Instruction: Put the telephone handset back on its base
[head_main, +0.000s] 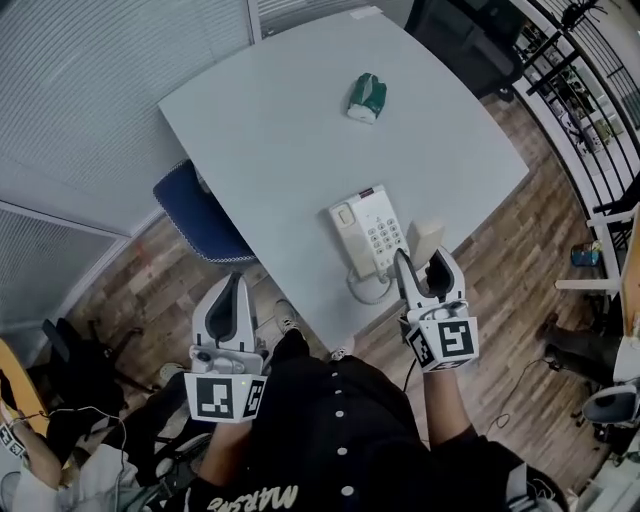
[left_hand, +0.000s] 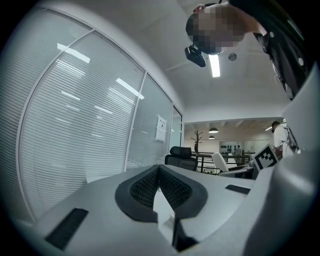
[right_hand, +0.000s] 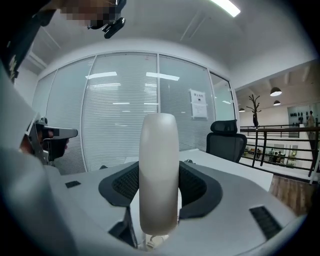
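Observation:
The cream telephone base (head_main: 368, 232), with its keypad, lies near the front edge of the white table (head_main: 290, 130). My right gripper (head_main: 425, 264) hovers just right of the base, shut on the cream handset (head_main: 424, 240), which stands upright between the pads. In the right gripper view the handset (right_hand: 159, 170) fills the gap between the jaws of the right gripper (right_hand: 159, 186). A cord (head_main: 370, 290) loops off the table edge below the base. My left gripper (head_main: 235, 287) hangs left of the table's corner, shut and holding nothing; in its own view the left gripper (left_hand: 159, 171) has its pads touching.
A green and white object (head_main: 367, 97) sits at the far side of the table. A blue chair (head_main: 200, 215) stands at the table's left edge. Railings and furniture line the right side over the wood floor (head_main: 500, 270).

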